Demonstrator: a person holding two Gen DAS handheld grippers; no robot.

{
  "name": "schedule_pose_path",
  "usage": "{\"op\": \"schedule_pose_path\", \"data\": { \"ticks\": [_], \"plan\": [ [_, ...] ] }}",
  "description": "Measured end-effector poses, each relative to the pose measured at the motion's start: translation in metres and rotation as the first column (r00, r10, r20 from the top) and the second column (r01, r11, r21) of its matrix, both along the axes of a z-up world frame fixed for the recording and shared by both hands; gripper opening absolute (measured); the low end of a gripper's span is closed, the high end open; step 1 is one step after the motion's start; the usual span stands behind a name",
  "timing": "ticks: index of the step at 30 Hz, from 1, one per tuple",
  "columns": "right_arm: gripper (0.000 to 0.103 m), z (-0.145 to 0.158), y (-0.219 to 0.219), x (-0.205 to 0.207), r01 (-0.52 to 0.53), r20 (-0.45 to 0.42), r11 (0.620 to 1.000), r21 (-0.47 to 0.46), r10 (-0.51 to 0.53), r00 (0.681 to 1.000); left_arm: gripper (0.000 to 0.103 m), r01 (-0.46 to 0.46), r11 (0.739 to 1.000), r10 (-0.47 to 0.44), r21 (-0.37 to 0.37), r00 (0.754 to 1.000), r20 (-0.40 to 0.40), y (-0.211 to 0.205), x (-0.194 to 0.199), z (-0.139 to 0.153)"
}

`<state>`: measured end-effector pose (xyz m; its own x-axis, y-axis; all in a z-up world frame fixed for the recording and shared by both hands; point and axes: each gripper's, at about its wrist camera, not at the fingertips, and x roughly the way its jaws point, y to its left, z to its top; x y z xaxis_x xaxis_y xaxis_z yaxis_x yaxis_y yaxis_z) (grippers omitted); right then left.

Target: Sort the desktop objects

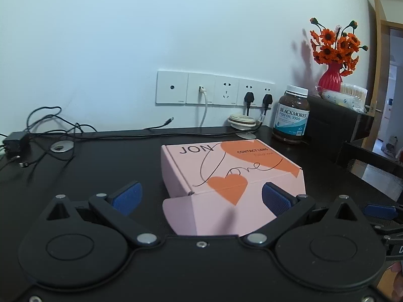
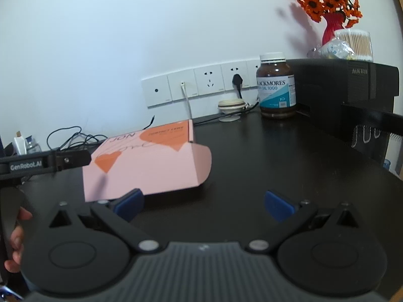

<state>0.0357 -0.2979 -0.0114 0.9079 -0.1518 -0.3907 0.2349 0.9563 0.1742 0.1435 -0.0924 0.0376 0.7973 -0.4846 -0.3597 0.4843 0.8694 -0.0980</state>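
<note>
A pink cardboard box (image 1: 226, 173) with orange hearts and "Love" script lies on the black desk (image 1: 100, 166). Its front flap hangs open toward me. My left gripper (image 1: 201, 197) is open, its blue pads on either side of the box's near end without touching it. In the right wrist view the same pink box (image 2: 148, 166) lies left of centre. My right gripper (image 2: 204, 205) is open over bare desk, its left pad just in front of the box's near edge. A brown fish oil bottle (image 2: 277, 85) stands at the back by the wall.
Black cables and a power adapter (image 1: 16, 141) lie at the back left. Wall sockets (image 1: 214, 88) hold several plugs. A black printer (image 2: 345, 93) at the right carries a red vase of orange flowers (image 2: 330, 5) and a cotton swab tub (image 2: 355, 44). A cream lid (image 1: 241, 120) sits near the bottle.
</note>
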Motion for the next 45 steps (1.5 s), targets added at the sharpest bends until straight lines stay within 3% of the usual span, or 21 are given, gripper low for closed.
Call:
{"op": "schedule_pose_path", "data": {
  "ticks": [9, 16, 33, 45],
  "plan": [
    [0.102, -0.002, 0.005, -0.007, -0.017, -0.002, 1.000, -0.004, 0.017, 1.000, 0.103, 0.019, 1.000, -0.019, -0.002, 1.000, 0.024, -0.002, -0.009, 0.004],
    [0.102, -0.003, 0.002, -0.007, -0.059, 0.014, 0.998, -0.003, 0.059, 0.998, 0.103, 0.075, 0.997, -0.075, 0.012, 0.997, 0.000, -0.006, -0.006, 0.000],
    [0.102, -0.003, 0.003, -0.008, -0.076, 0.028, 0.996, -0.040, 0.078, 0.997, 0.103, 0.050, 0.996, -0.048, 0.069, 0.998, -0.030, -0.007, -0.012, -0.011],
    [0.102, -0.001, 0.004, -0.034, -0.079, 0.036, 0.996, -0.045, 0.081, 0.996, 0.103, 0.009, 0.999, -0.008, 0.042, 0.999, -0.036, 0.012, -0.034, -0.012]
  ]
}}
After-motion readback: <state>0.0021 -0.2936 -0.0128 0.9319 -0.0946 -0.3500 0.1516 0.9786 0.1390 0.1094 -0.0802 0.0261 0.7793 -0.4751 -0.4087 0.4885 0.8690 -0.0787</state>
